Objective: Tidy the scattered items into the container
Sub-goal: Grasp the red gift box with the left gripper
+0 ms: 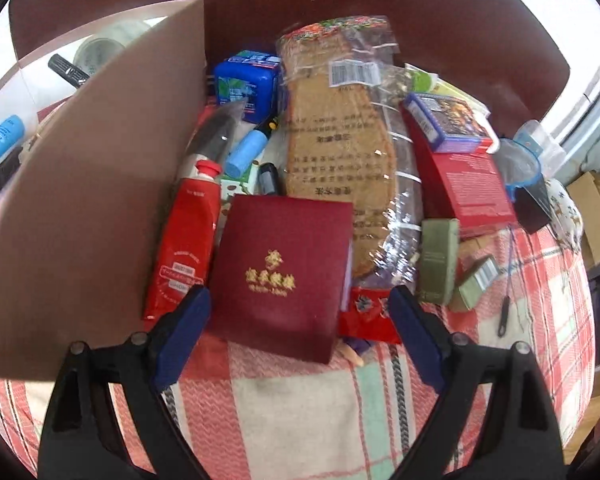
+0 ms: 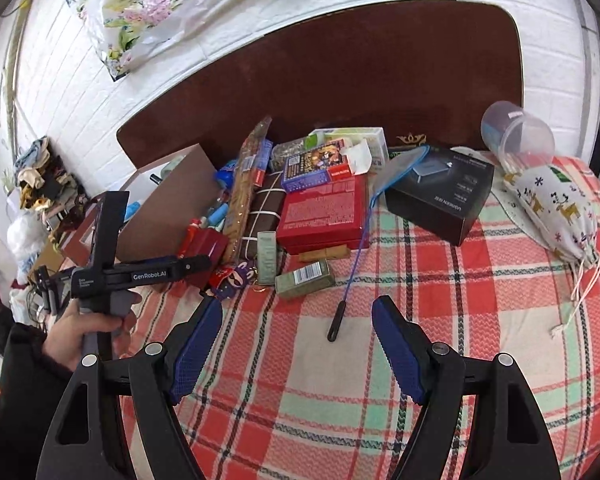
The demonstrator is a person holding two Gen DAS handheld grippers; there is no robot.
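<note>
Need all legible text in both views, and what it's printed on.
"GenRobot.AI": side of the left claw's handle body.
"UGREEN": side of the black box, seen upside down.
Gold Chinese characters on the maroon booklet: too blurred to read.
Chinese print on the bagged flat pack: upside down, too small.
Barcode on the green box: digits unreadable.
Red tube label: blurred.

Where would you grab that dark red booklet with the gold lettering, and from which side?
A guess: take the dark red booklet across its width, near the bottom edge facing the left gripper. It lies flat and thin, its lower corner overhanging a red packet, and the open fingers already straddle it, so coming straight in from the near side looks easiest.
</note>
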